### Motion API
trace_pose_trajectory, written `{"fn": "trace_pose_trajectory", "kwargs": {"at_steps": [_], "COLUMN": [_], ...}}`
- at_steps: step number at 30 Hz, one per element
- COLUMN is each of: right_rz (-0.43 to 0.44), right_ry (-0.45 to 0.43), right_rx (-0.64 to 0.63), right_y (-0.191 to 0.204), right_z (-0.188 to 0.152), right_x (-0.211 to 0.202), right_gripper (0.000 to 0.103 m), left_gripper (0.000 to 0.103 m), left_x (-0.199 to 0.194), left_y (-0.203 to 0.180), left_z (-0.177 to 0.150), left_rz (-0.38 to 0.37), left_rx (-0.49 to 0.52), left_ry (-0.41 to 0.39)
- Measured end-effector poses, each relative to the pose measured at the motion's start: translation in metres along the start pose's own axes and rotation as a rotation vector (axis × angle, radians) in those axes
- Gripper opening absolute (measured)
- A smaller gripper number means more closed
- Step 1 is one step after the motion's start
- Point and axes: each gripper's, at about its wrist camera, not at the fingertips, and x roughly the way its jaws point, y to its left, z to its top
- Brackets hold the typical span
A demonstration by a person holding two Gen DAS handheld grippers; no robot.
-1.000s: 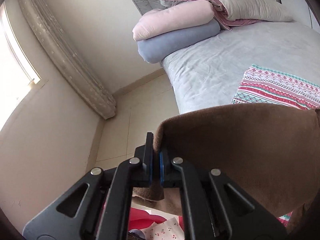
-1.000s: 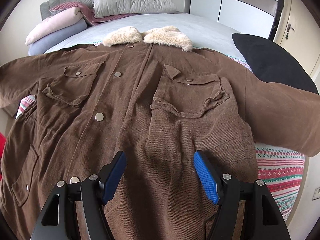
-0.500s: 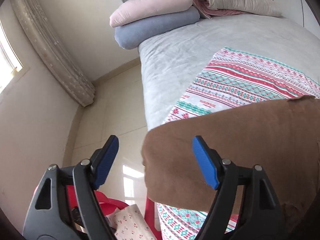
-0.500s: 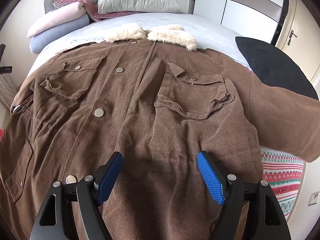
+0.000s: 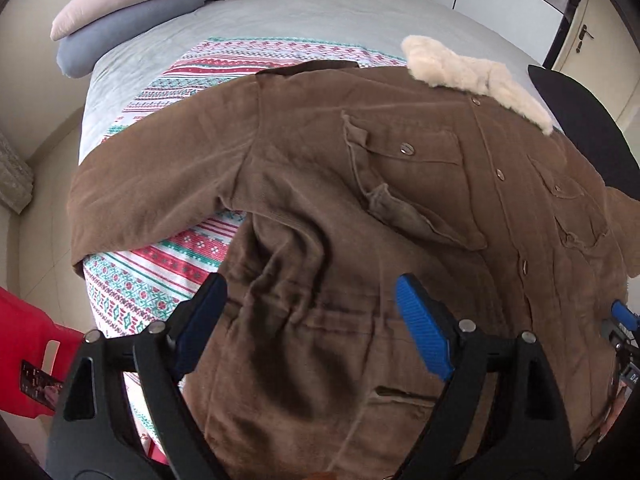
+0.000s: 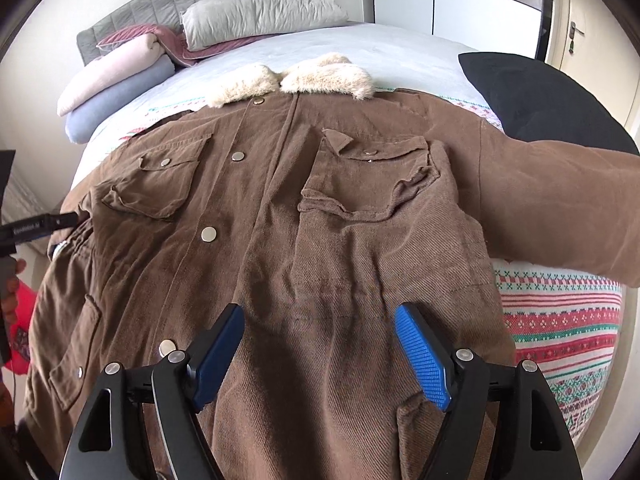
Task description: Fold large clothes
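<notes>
Where the bed (image 6: 404, 46) carries a patterned blanket (image 6: 560, 328), a brown coat (image 6: 320, 240) lies spread front-up across it, its fur collar (image 6: 296, 78) toward the headboard and pillows. One sleeve (image 5: 160, 184) reaches out to the bed's edge in the left wrist view, and the other sleeve (image 6: 560, 208) stretches toward a black cushion (image 6: 540, 96) in the right wrist view. The left tongs (image 5: 312, 320) hang over the coat's lower side panel, near its creased waist below that sleeve; their jaws are opening, well apart, with only the cloth lying beneath them and nothing gripped. The right tongs (image 6: 320, 344) stand over the lower front of the coat, below the chest pocket (image 6: 368, 176); their jaws are spread wide and clamp nothing, the cloth lying flat beneath. A red object (image 5: 24, 344) sits on the floor beside the bed
</notes>
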Motion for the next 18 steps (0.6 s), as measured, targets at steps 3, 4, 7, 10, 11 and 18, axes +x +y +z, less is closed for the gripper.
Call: {"fn": "trace_pose_trajectory", "kwargs": {"at_steps": [3, 4, 7, 10, 11, 18], "right_rz": [0.004, -0.017, -0.121, -0.215, -0.251, -0.425], "right_ry": [-0.005, -0.01, -0.029, -0.055, -0.067, -0.173], "right_rx": [0.014, 0.014, 0.02, 0.055, 0.07, 0.269], "right_y": [-0.021, -0.03, -0.067, -0.12, -0.14, -0.308], "right_z": [0.001, 0.002, 0.009, 0.026, 0.032, 0.057], "right_x": [-0.018, -0.025, -0.045, -0.065, -0.073, -0.119], "right_gripper": [0.079, 0.079, 0.079, 0.079, 0.079, 0.08], "left_gripper": [0.086, 0.086, 0.086, 0.086, 0.086, 0.086], "left_x": [-0.002, -0.001, 0.007, 0.006, 0.005, -0.002], "left_y": [-0.023, -0.028, -0.035, -0.042, -0.044, -0.055], "left_z": [-0.01, -0.014, -0.021, -0.026, -0.025, -0.027], "left_rz": [-0.031, -0.05, -0.131, -0.196, -0.207, -0.221], "left_rx": [0.036, 0.032, 0.012, -0.01, -0.004, 0.043], "left_ry": [-0.041, -0.052, -0.031, -0.034, -0.045, -0.101]}}
